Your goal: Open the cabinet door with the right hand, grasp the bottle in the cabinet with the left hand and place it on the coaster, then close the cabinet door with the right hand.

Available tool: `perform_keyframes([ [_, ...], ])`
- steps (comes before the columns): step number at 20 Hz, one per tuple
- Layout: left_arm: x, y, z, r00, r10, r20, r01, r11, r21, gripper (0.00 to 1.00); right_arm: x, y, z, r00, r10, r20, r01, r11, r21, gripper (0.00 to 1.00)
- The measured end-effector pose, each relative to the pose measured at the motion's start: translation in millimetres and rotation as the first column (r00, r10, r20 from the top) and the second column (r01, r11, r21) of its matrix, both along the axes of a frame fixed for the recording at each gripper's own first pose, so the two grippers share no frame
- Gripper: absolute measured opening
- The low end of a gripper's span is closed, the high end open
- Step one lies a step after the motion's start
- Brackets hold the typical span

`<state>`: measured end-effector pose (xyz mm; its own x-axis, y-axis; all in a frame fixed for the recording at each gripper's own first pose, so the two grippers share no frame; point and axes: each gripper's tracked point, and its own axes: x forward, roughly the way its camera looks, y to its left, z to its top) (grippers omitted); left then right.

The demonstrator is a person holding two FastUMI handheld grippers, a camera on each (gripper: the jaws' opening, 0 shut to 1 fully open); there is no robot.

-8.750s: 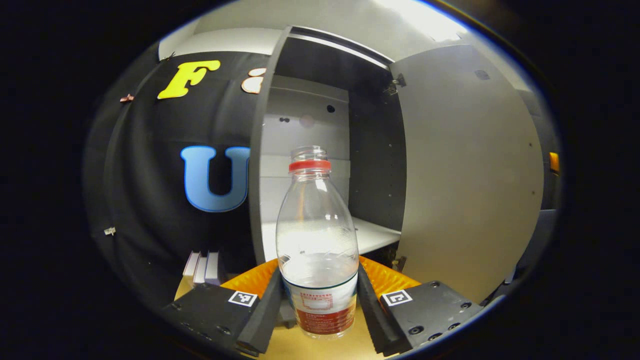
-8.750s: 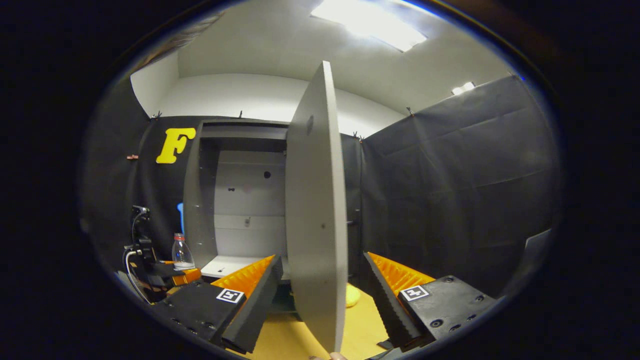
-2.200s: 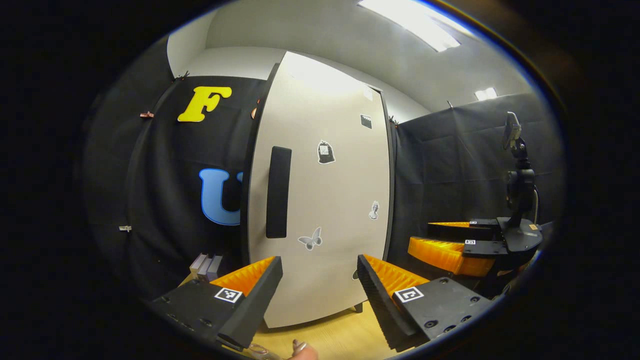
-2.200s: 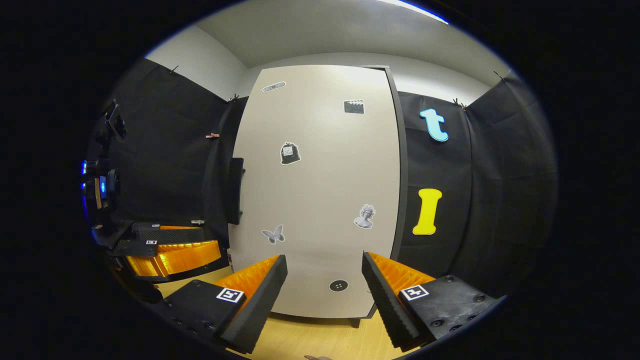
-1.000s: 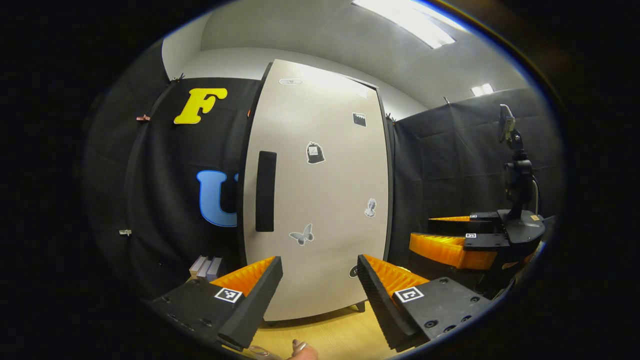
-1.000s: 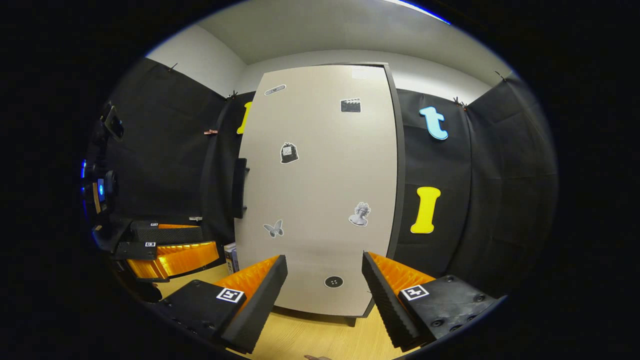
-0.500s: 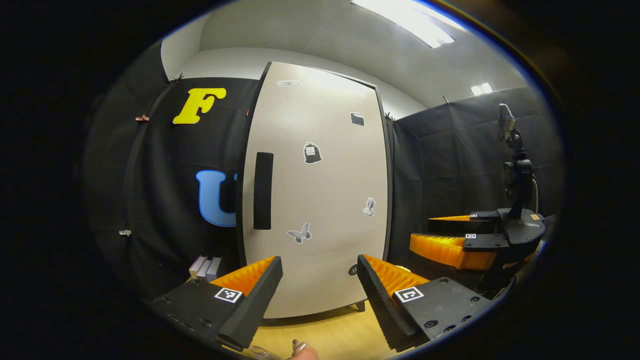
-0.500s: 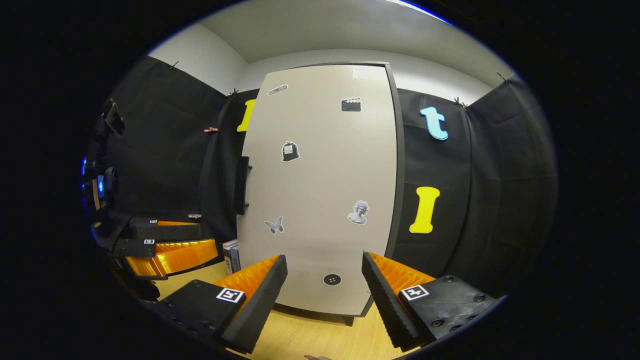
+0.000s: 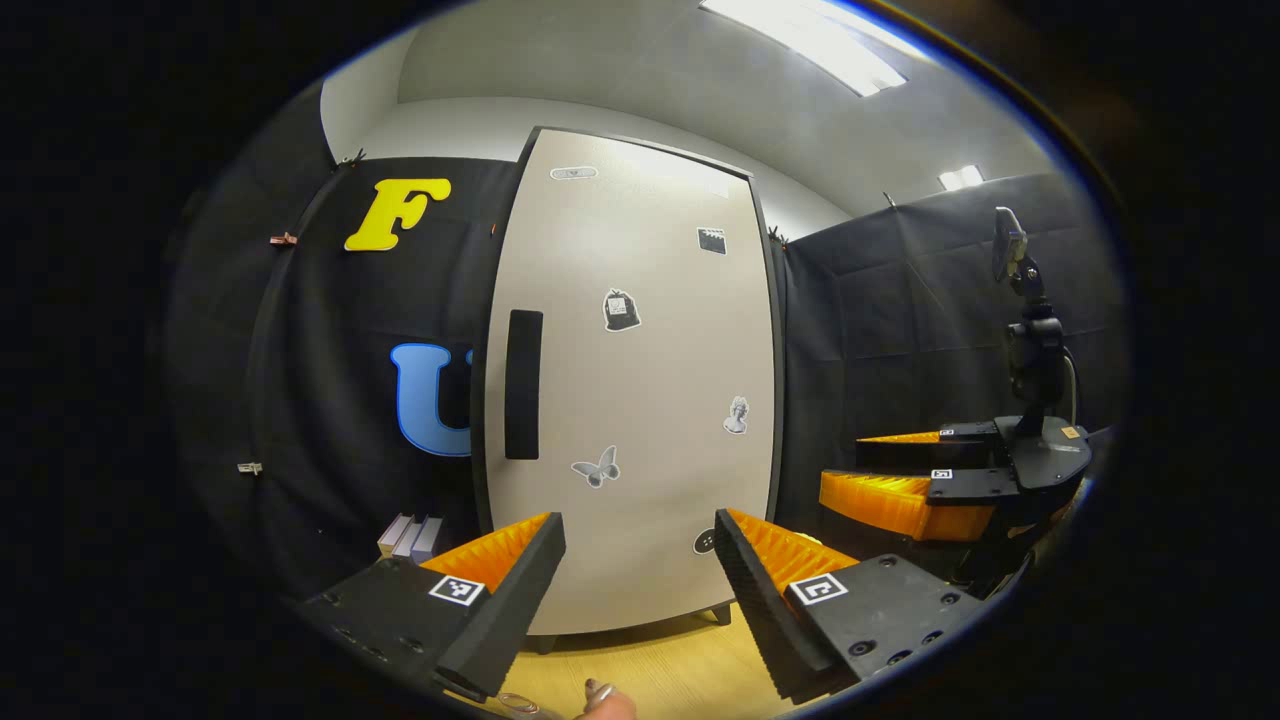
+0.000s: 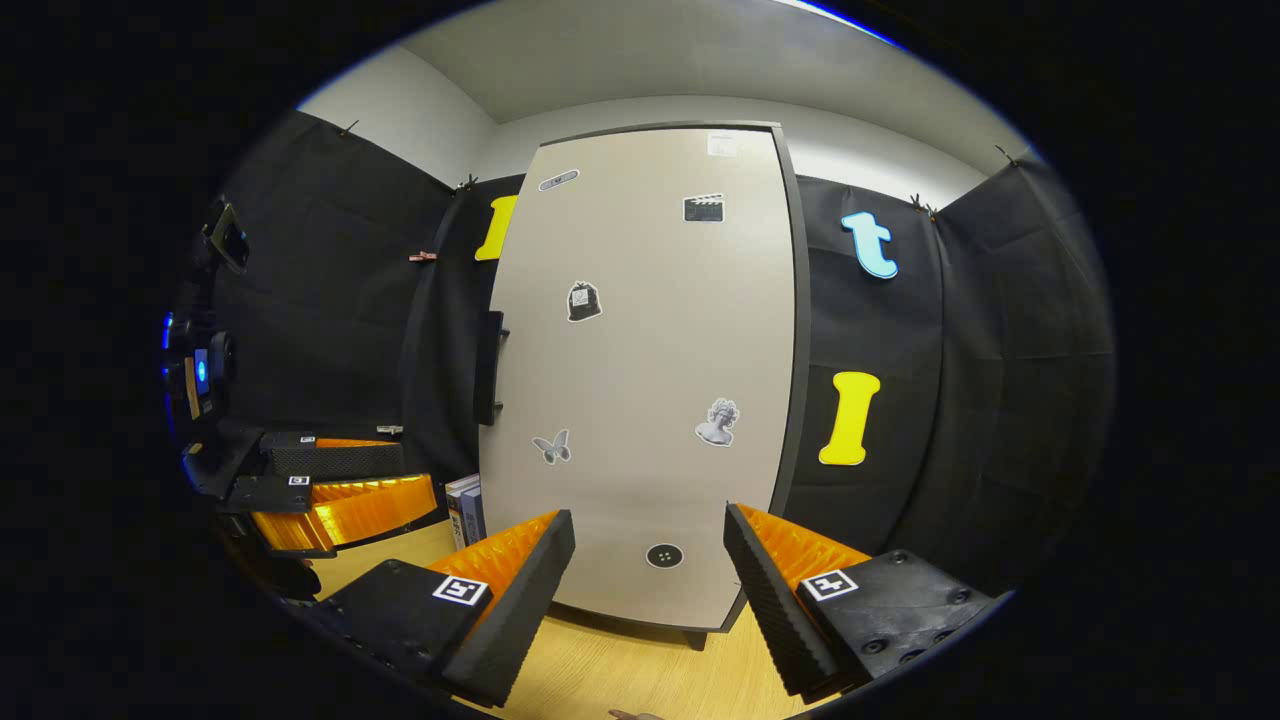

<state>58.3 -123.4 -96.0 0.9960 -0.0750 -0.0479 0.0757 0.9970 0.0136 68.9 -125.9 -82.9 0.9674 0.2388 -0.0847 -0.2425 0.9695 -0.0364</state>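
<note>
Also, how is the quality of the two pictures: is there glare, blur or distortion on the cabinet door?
Left gripper view: the ceiling light is blown out, the cabinet door bows from fisheye distortion, and its handle is sharp. Right gripper view: lighting is even and dimmer, the door bulges likewise, and the stickers stay crisp, with no motion blur.

Matt pale cabinet door [image 9: 640, 400], black cloth wall [image 10: 330, 330], wood-grain tabletop [image 10: 620, 670]
</note>
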Motion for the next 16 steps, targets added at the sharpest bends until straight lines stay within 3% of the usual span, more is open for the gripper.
perform_keyframes([
  [16, -0.4, 0.4, -0.6, 1.0, -0.002, -0.003, 0.002, 1.0, 0.008, 0.95, -1.7, -0.9, -0.2, 1.0, -0.009, -0.009, 0.009, 1.0, -0.011, 0.98],
])
